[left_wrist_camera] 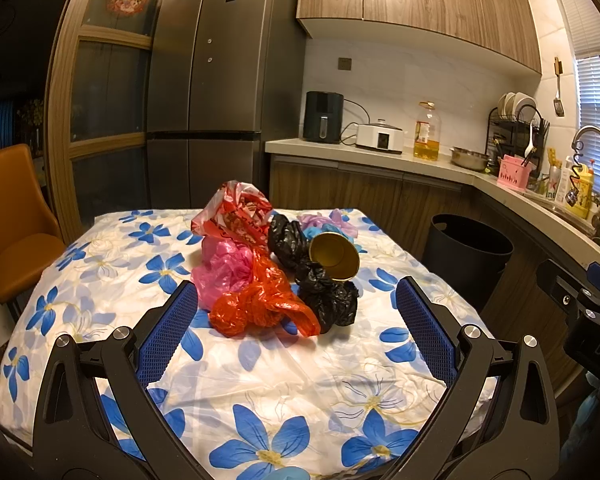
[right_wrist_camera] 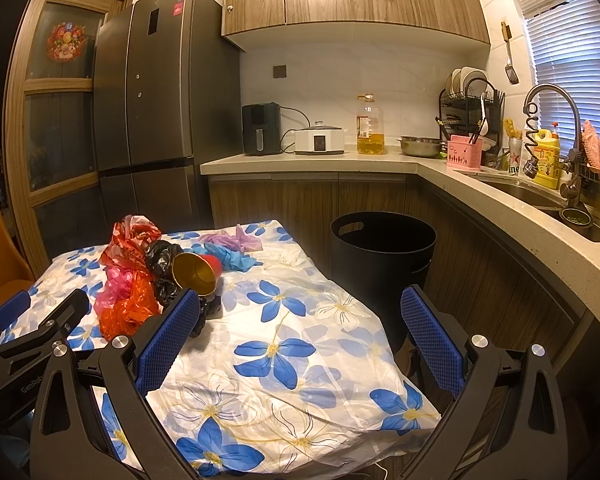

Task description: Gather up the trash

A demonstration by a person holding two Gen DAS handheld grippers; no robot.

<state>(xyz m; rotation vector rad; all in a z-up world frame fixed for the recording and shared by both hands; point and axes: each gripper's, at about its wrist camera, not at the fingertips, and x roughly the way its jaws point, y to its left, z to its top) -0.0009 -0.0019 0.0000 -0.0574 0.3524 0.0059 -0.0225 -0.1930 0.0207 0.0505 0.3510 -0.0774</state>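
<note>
I'm at the start of the collecting: nothing is held. My left hand-held gripper point(left_wrist_camera: 296, 304) hangs with its pads spread wide, aimed at the heap of trash on the flowered surface point(left_wrist_camera: 260, 380). The orange bag point(left_wrist_camera: 256, 308) lies nearest, just this side of the gold-lined cup point(left_wrist_camera: 334, 256), with black bags point(left_wrist_camera: 328, 296) touching the cup. My right hand-held gripper point(right_wrist_camera: 300, 312) is likewise spread and empty, to the right of the cup. The black bin point(right_wrist_camera: 382, 248) stands beyond the surface's right edge. Next, I judge, I should close the left on the orange bag; the thin film calls for a deep bite.
</note>
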